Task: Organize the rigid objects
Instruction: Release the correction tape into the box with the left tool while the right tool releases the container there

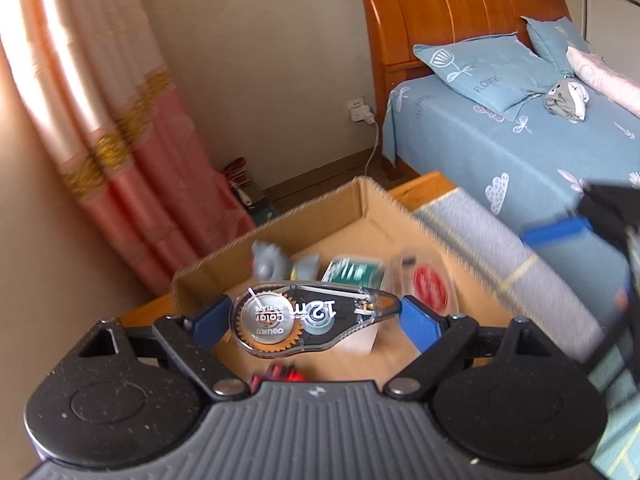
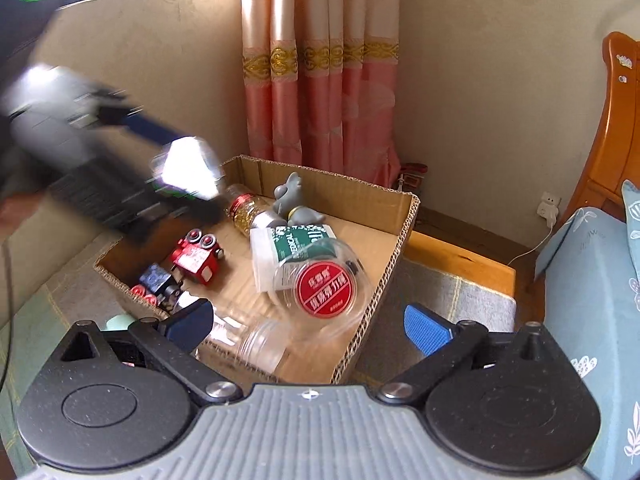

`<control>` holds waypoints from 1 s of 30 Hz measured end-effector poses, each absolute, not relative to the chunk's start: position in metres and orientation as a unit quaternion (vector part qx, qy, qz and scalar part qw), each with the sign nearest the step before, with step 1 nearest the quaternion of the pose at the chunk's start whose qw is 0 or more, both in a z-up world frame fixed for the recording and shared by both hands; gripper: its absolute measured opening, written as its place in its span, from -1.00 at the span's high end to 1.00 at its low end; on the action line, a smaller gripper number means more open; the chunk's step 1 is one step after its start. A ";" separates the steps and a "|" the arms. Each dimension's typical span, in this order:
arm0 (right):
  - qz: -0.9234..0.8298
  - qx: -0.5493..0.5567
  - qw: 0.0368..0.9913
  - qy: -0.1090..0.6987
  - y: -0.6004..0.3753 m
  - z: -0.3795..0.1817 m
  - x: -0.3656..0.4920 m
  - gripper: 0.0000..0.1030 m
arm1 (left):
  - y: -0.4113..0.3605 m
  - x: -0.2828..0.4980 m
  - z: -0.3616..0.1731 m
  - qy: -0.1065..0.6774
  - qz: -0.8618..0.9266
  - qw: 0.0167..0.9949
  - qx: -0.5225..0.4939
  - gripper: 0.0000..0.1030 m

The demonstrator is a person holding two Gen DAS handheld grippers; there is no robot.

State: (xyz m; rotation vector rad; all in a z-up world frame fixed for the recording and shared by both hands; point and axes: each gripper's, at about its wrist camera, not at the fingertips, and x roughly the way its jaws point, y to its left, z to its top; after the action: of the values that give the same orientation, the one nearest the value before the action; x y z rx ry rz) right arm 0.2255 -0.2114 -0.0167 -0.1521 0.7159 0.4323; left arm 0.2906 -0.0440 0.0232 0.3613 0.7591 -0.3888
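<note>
My left gripper (image 1: 316,320) is shut on a clear correction tape dispenser (image 1: 312,316), one blue pad at each end, above the open cardboard box (image 1: 280,216). The right wrist view shows it as a blur over the box's far left corner (image 2: 188,172). My right gripper (image 2: 308,326) stands wide open at the box's (image 2: 404,232) near edge. Its pads touch nothing. A blurred clear jar with a red lid (image 2: 324,290) lies in the box just beyond them. Also inside are a grey toy figure (image 2: 292,196), a gold glitter bottle (image 2: 248,208), a green medical box (image 2: 296,240) and red toy cars (image 2: 196,256).
The box sits on a grey checked cloth (image 2: 452,300) over a wooden table (image 2: 460,260). A bed with blue bedding (image 1: 500,148) and a wooden headboard (image 1: 440,12) stands to the right. A pink curtain (image 2: 320,100) and a wall socket (image 2: 548,206) are behind.
</note>
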 end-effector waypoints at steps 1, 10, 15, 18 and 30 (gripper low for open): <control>0.211 -0.077 0.910 0.347 -0.212 -0.016 0.223 -1.00 | -0.049 0.299 0.023 0.368 -0.190 0.894 0.170 -0.73; 0.204 -0.085 0.915 0.339 -0.217 -0.009 0.200 -1.00 | -0.094 0.361 0.003 0.405 -0.196 0.880 0.150 -0.74; 0.198 -0.088 0.916 0.338 -0.222 -0.009 0.195 -1.00 | -0.102 0.383 -0.019 0.434 -0.192 0.871 0.128 -0.74; 0.198 -0.086 0.917 0.336 -0.224 -0.008 0.193 -1.00 | -0.104 0.387 -0.027 0.444 -0.188 0.868 0.119 -0.74; 0.198 -0.090 0.914 0.342 -0.212 -0.010 0.189 -1.00 | -0.087 0.369 -0.009 0.439 -0.182 0.873 0.112 -0.78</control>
State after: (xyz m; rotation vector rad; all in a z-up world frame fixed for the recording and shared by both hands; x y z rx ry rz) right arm 0.1890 -0.2122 -0.0096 -0.1849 0.7045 0.4075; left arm 0.3694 -0.0872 -0.0085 0.2330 0.9181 -0.3806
